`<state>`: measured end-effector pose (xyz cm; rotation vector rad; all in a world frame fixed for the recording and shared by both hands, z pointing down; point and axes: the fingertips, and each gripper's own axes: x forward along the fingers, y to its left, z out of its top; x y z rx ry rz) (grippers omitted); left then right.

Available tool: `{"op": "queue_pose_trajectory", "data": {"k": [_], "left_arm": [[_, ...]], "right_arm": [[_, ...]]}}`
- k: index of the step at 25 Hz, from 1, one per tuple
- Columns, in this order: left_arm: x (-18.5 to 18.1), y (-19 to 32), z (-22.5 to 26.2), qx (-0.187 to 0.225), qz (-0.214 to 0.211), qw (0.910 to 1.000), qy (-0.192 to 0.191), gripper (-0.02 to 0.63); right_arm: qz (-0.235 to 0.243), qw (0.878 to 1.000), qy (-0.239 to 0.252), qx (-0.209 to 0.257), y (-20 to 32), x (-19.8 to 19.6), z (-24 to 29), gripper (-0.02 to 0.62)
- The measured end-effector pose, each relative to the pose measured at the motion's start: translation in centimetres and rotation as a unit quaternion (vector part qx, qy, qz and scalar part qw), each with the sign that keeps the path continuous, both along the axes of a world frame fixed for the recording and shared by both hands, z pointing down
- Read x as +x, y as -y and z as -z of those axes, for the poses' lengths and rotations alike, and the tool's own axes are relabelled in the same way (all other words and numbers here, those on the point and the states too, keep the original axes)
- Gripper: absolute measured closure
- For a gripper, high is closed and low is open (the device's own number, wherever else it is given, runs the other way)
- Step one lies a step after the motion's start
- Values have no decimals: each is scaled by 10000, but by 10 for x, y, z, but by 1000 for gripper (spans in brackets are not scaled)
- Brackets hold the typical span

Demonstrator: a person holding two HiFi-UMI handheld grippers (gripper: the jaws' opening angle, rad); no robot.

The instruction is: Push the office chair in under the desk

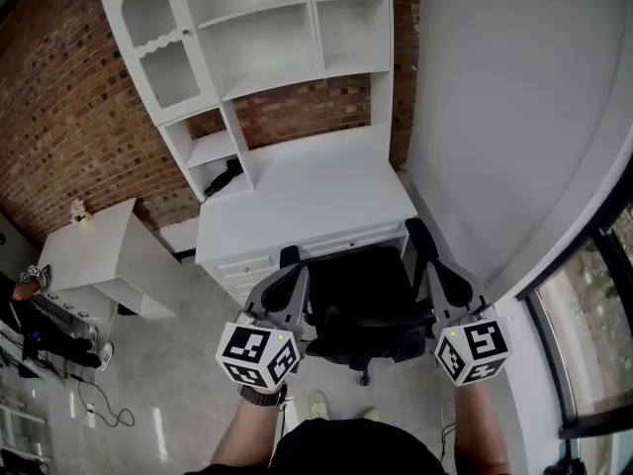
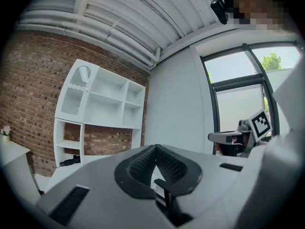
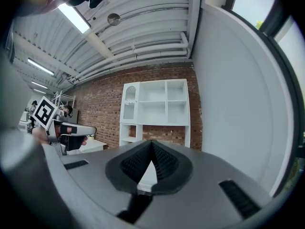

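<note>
While the black office chair with armrests (image 1: 361, 300) sits right at the front edge of the white desk with drawers (image 1: 297, 201), the left gripper (image 1: 287, 287) and right gripper (image 1: 442, 283) flank its backrest; contact unclear. Fingers on both are pinched together at the tips, nothing between. Desk top is mostly bare and backs onto the red brick wall (image 1: 59, 117). White plain wall (image 1: 514, 97) is right of the desk, grey concrete floor (image 1: 168, 384) left of it.

A red brick wall (image 1: 59, 117) meets a plain white wall (image 1: 514, 97) at the corner. A dark-framed window (image 1: 593, 305) runs along the right. The floor (image 1: 168, 384) is glossy grey, with a low white cabinet (image 1: 99, 255) at left. Pipes (image 3: 143, 49) and a lit strip light (image 3: 74, 18) cross the white ceiling (image 3: 152, 6).
</note>
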<state>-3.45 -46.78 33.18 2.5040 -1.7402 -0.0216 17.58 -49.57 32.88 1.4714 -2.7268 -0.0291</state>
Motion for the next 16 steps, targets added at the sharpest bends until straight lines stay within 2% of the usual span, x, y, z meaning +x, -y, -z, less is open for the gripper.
{"op": "queue_pose_trajectory", "data": {"k": [9,16], "left_arm": [[-7,2,-7,-49,-18,10000,25,600],[0,10,3,76,68,9999,101,600]], "right_arm": [[15,10000,-41,-23,3,-10,-7,591],[45,10000,-35,56,9,0,0,591]]}}
